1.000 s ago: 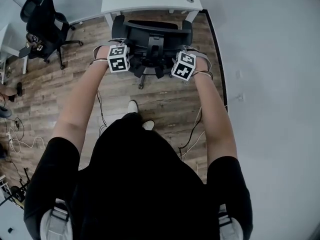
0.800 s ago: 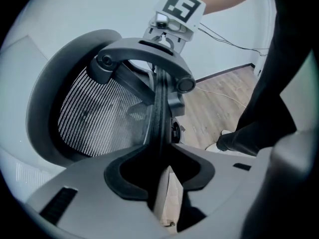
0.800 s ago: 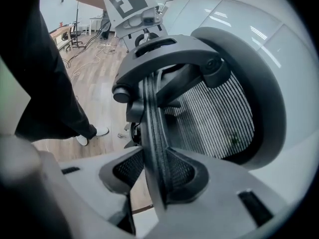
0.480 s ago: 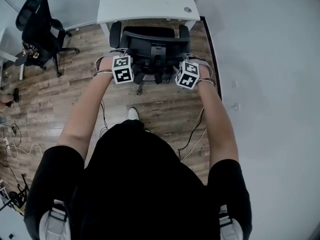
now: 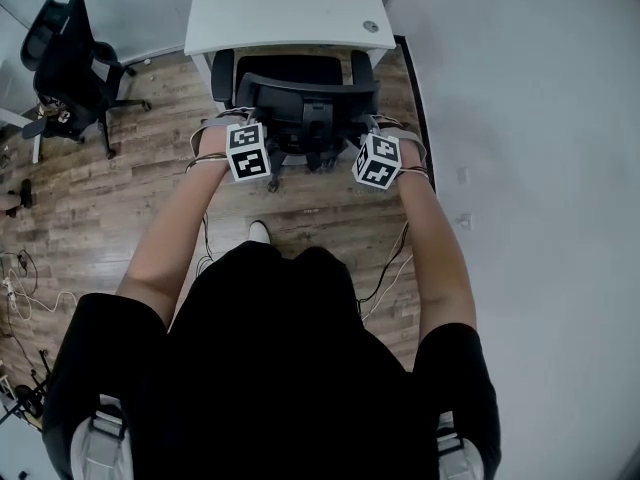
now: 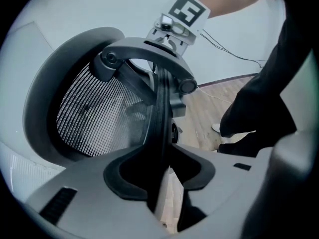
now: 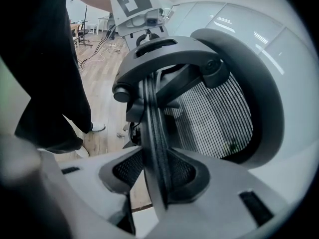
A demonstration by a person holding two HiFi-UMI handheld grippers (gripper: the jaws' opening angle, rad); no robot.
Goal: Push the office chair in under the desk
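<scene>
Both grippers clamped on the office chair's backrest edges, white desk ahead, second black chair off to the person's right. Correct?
No: the second chair stands off to the person's left, as the head view shows. The rest holds: left gripper and right gripper each clamp an edge of the office chair's backrest, white desk ahead.

Office chair (image 5: 300,98) mostly hides its base — desk (image 5: 285,8) cropped.

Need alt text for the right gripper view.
The right gripper is clamped on the rim of the office chair's backrest, whose mesh fills the right. At left, wooden floor and the person's black clothing.
</scene>
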